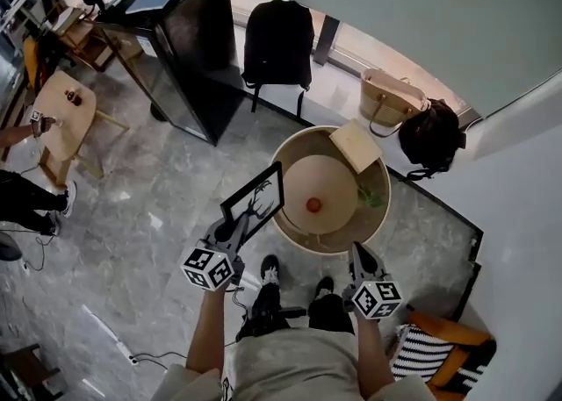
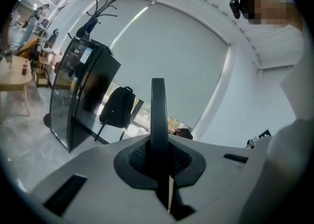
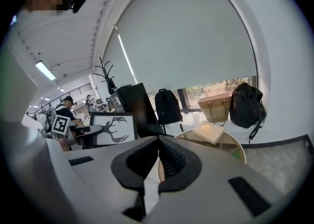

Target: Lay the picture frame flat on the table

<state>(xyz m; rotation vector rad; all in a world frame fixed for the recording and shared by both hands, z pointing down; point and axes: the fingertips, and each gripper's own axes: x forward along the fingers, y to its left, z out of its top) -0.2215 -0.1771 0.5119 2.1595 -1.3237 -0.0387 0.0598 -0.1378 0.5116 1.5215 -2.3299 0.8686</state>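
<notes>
The left gripper [image 2: 158,152] is clamped shut on the picture frame [image 1: 255,201]. In its own view the frame's dark edge rises straight up out of the closed jaws, pinched between the ribbed pads. From the head view the grip is on the frame's lower left corner. The frame is in the air, tilted up on edge rather than lying down, and it shows a black antler print on white. It hangs over the left rim of the round desk [image 1: 332,182], and I cannot tell whether its far edge touches that rim.

The right gripper [image 3: 158,142] is closed with nothing in it, its two pads meeting tip to tip. It sits at the near right side of the desk, well apart from the frame, which stands to its left. A small red thing [image 1: 313,205] lies near the desk's middle, just right of the frame.
</notes>
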